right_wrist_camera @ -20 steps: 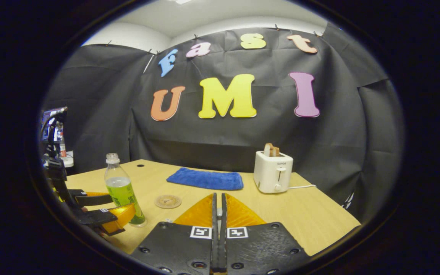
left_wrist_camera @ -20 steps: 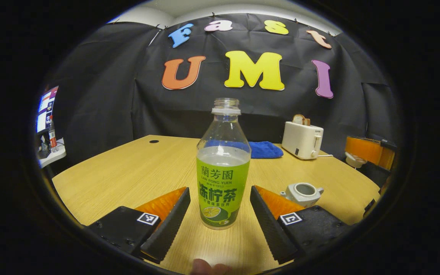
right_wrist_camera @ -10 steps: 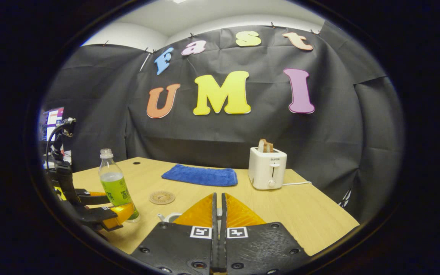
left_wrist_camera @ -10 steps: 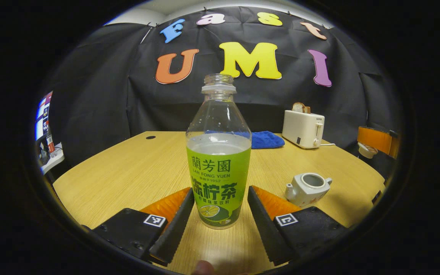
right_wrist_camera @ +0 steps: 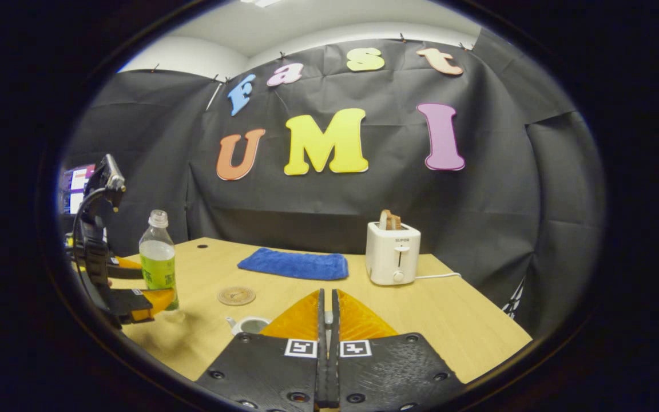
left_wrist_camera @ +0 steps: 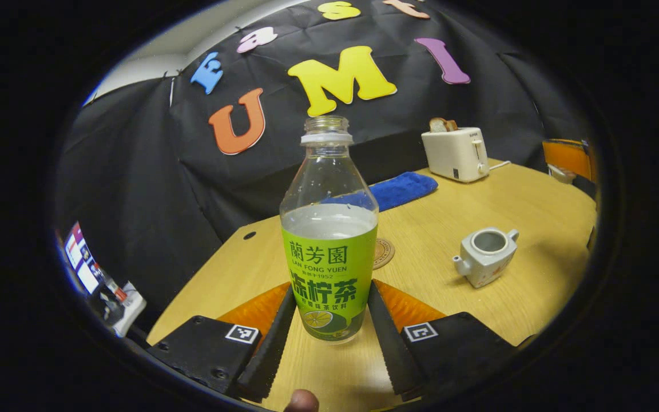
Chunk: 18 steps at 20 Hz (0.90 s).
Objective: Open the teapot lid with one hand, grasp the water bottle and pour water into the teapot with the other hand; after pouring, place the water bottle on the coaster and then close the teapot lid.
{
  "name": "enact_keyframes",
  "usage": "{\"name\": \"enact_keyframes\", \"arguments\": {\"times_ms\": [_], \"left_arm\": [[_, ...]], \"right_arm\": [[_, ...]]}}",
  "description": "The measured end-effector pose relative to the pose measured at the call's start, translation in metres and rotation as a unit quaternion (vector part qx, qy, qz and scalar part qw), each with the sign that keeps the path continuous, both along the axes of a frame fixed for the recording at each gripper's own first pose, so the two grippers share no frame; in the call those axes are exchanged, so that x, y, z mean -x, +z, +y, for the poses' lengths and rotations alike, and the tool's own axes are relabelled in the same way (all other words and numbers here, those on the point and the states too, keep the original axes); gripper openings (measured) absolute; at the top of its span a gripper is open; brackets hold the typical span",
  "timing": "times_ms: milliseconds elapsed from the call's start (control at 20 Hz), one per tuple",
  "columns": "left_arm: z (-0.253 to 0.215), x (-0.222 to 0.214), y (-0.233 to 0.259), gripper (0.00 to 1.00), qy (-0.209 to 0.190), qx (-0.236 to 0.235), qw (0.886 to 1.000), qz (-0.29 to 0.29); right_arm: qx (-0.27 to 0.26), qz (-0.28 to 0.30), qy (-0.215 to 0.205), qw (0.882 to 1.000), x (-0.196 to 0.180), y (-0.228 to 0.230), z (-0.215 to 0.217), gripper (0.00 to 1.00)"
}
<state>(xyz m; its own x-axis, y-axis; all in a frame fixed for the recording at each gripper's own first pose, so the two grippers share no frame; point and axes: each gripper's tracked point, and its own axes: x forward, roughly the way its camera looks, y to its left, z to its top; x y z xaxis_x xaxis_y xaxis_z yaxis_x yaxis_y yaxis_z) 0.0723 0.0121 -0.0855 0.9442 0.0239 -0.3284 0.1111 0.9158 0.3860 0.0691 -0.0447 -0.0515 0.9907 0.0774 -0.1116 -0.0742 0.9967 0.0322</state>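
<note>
In the left gripper view, my left gripper (left_wrist_camera: 329,294) is shut on the green-labelled water bottle (left_wrist_camera: 329,252), both fingers pressing its lower label. The bottle has no cap, is half full and is lifted a little off the table. The right gripper view shows the water bottle (right_wrist_camera: 158,260) and the left gripper (right_wrist_camera: 149,283) at far left. The white teapot (left_wrist_camera: 485,254) stands open to the right, near the round coaster (left_wrist_camera: 384,252). My right gripper (right_wrist_camera: 328,297) is shut on the teapot lid (left_wrist_camera: 558,171), held above the teapot (right_wrist_camera: 249,325).
A white toaster (right_wrist_camera: 392,260) with bread and a folded blue cloth (right_wrist_camera: 294,266) sit at the back of the wooden table (right_wrist_camera: 449,320). The coaster (right_wrist_camera: 236,296) lies between the bottle and the teapot. A desk with screens is off the left edge.
My left gripper closed its fingers onto the bottle, then lifted and tilted with it. The right gripper stayed shut, drifting slightly with the lid.
</note>
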Motion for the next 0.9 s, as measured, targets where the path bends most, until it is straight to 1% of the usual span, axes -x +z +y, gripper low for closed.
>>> {"name": "enact_keyframes", "arguments": {"times_ms": [100,200,350,500,650,800,900], "left_arm": [[0.002,0.005,0.006,0.77,-0.015,-0.053,0.998,0.007],[0.005,0.007,0.014,0.76,-0.031,-0.101,0.994,0.017],[0.003,0.005,0.018,0.76,-0.059,-0.177,0.982,0.035],[0.004,0.000,0.019,0.75,-0.079,-0.264,0.960,0.041],[0.005,-0.005,0.013,0.74,-0.091,-0.328,0.939,0.054],[0.006,-0.009,0.010,0.74,-0.107,-0.400,0.908,0.064],[0.006,-0.012,0.011,0.74,-0.114,-0.437,0.890,0.065]], "right_arm": [[0.000,-0.002,-0.001,1.000,0.002,0.001,-0.006,0.00],[-0.001,-0.002,-0.003,1.000,0.004,0.000,-0.011,0.00],[-0.002,0.001,-0.005,1.000,0.006,-0.003,-0.018,0.00],[-0.003,0.004,-0.006,1.000,0.007,-0.006,-0.022,0.00],[-0.002,0.003,-0.008,1.000,0.010,-0.008,-0.027,0.00],[0.002,0.003,-0.010,1.000,0.012,-0.010,-0.034,0.00],[0.005,0.004,-0.011,1.000,0.012,-0.011,-0.037,0.00]]}}
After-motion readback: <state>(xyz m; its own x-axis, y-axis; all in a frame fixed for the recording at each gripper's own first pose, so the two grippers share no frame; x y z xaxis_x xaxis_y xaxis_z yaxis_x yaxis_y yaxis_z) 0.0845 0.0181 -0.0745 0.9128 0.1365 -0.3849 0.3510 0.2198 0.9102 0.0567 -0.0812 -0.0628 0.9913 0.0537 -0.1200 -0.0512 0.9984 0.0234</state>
